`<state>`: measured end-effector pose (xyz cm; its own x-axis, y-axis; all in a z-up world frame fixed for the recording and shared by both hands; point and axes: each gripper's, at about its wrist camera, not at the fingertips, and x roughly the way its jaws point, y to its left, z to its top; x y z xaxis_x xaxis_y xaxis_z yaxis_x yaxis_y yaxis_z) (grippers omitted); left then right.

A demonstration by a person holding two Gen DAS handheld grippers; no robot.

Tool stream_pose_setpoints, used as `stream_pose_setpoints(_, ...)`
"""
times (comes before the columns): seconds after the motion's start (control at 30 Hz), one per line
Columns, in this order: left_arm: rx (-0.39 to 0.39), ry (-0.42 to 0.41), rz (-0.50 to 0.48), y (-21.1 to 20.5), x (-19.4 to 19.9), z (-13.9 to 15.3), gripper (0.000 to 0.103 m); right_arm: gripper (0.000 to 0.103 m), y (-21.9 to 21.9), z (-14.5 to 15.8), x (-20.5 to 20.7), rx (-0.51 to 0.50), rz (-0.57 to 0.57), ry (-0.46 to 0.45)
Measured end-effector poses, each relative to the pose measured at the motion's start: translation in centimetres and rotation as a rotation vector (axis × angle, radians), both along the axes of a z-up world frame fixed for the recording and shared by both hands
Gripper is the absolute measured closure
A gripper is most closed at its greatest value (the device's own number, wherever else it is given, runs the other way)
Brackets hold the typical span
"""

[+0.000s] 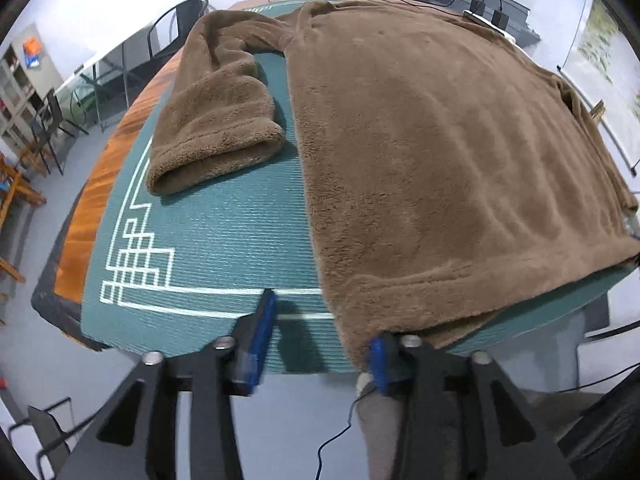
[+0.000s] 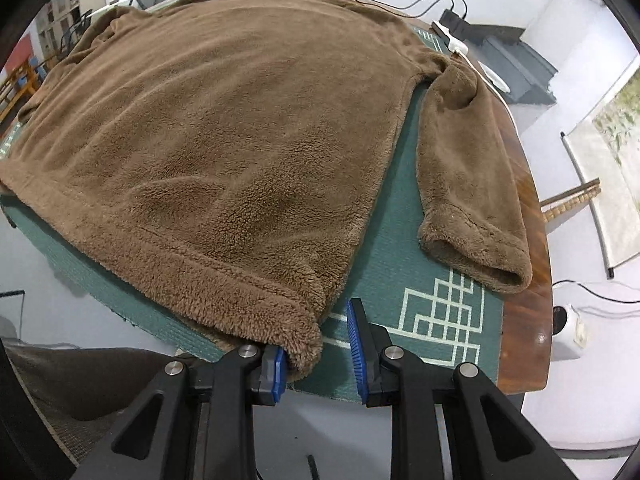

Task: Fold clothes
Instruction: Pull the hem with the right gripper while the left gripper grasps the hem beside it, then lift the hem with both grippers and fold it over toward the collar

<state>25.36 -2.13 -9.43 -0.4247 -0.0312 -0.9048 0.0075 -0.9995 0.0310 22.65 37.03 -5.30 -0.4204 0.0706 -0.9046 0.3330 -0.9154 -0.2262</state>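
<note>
A brown fleece sweater (image 1: 432, 152) lies spread flat on a green mat (image 1: 224, 248), hem toward me. In the left wrist view its left sleeve (image 1: 216, 120) lies folded down beside the body. My left gripper (image 1: 320, 346) is open at the mat's near edge, and its right finger (image 1: 380, 364) touches the hem's left corner. In the right wrist view the sweater (image 2: 224, 140) fills the mat (image 2: 396, 248) and the right sleeve (image 2: 468, 184) lies alongside. My right gripper (image 2: 318, 356) is open, and the hem's right corner (image 2: 300, 340) hangs between its blue pads.
The mat covers a wooden table (image 2: 528, 280). Black cables (image 2: 384, 4) and a white power strip (image 2: 452, 40) lie at the far edge. Chairs (image 1: 44, 128) stand on the floor to the left. A white device (image 2: 568, 332) sits on the floor to the right.
</note>
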Motion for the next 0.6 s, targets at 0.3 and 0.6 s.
stream_pose_setpoints(0.3,-0.053,-0.003,-0.092,0.3,-0.3,-0.2,0.037,0.035,1.8,0.7,-0.2,-0.063,0.034,-0.003)
stream_pose_setpoints(0.6,-0.1,-0.005,-0.189,0.1,0.3,0.5,0.026,0.032,3.5,1.6,-0.2,-0.128,0.087,-0.004)
